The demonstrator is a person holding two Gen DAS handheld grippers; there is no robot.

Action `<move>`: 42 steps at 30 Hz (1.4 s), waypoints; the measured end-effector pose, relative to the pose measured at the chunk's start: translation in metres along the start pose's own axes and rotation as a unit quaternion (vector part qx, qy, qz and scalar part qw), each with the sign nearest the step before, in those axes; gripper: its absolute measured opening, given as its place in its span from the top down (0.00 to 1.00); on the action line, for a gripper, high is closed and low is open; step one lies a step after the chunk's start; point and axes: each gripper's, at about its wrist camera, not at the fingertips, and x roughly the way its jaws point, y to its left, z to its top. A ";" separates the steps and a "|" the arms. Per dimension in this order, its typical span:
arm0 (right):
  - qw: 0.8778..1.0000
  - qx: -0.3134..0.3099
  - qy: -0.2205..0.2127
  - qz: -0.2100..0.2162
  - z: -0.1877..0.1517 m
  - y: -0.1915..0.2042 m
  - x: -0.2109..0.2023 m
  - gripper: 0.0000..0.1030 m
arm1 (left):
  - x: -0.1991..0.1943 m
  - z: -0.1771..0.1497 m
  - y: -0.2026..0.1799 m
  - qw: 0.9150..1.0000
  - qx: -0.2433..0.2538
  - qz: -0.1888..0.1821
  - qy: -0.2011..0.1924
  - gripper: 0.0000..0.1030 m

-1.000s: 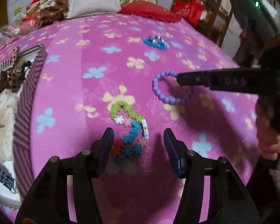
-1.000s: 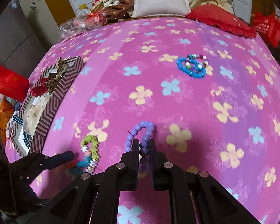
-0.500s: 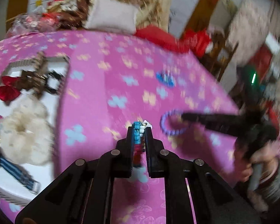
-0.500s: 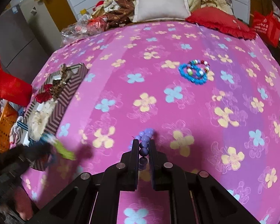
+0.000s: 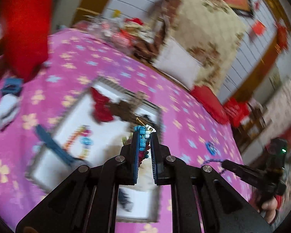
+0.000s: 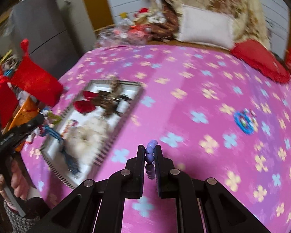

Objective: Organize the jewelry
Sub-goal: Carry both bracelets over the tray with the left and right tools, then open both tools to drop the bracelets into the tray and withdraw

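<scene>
My left gripper (image 5: 145,136) is shut on a multicolour bead bracelet (image 5: 142,141) with blue, white and red parts, held in the air above the open striped box (image 5: 114,86). My right gripper (image 6: 149,150) is shut on a purple bead bracelet (image 6: 149,155), lifted over the pink flowered bedspread (image 6: 203,77) just right of the box (image 6: 116,134). The right wrist view shows the left gripper (image 6: 39,118) at the left with its bracelet (image 6: 51,119) dangling. In the left wrist view the right gripper (image 5: 225,163) trails the purple bracelet (image 5: 211,161). Both views are blurred.
The box holds a red bow (image 6: 85,104), a brown clip (image 6: 106,99), a white fluffy scrunchie (image 6: 89,134) and a blue strap (image 5: 54,145). A blue bead bracelet (image 6: 244,121) lies on the bedspread at the right. Pillows (image 6: 205,27) and red cushions (image 6: 260,60) line the far edge.
The left gripper closed on the multicolour bracelet, lifted it and swung left over the box. The right gripper rose with the purple bracelet and moved towards the box.
</scene>
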 end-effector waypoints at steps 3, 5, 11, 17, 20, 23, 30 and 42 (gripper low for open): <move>0.999 -0.034 0.001 0.012 0.015 0.036 0.010 0.91 | -0.008 0.006 0.028 0.999 -0.033 0.026 -0.009 0.91; 0.998 -0.057 0.006 0.021 0.025 0.065 0.022 0.91 | -0.007 0.008 0.045 0.998 -0.056 0.038 -0.009 0.91; 0.994 -0.095 0.025 0.045 0.050 0.124 0.062 0.91 | 0.014 0.010 0.067 0.996 -0.084 0.042 0.012 0.91; 0.993 -0.103 0.046 0.020 0.075 0.149 0.115 0.91 | 0.038 0.011 0.077 0.993 -0.101 0.041 0.039 0.91; 0.994 -0.093 0.062 0.008 0.083 0.151 0.140 0.91 | 0.047 0.008 0.076 0.992 -0.101 0.040 0.056 0.91; 0.994 -0.082 0.072 0.002 0.088 0.149 0.158 0.91 | 0.051 0.007 0.079 0.991 -0.106 0.046 0.064 0.91; 0.994 -0.059 0.096 -0.010 0.087 0.137 0.188 0.91 | 0.059 0.003 0.076 0.990 -0.101 0.039 0.085 0.90; 0.996 -0.063 0.059 -0.026 0.090 0.124 0.166 0.60 | 0.043 0.007 0.077 0.992 -0.116 0.034 0.048 0.51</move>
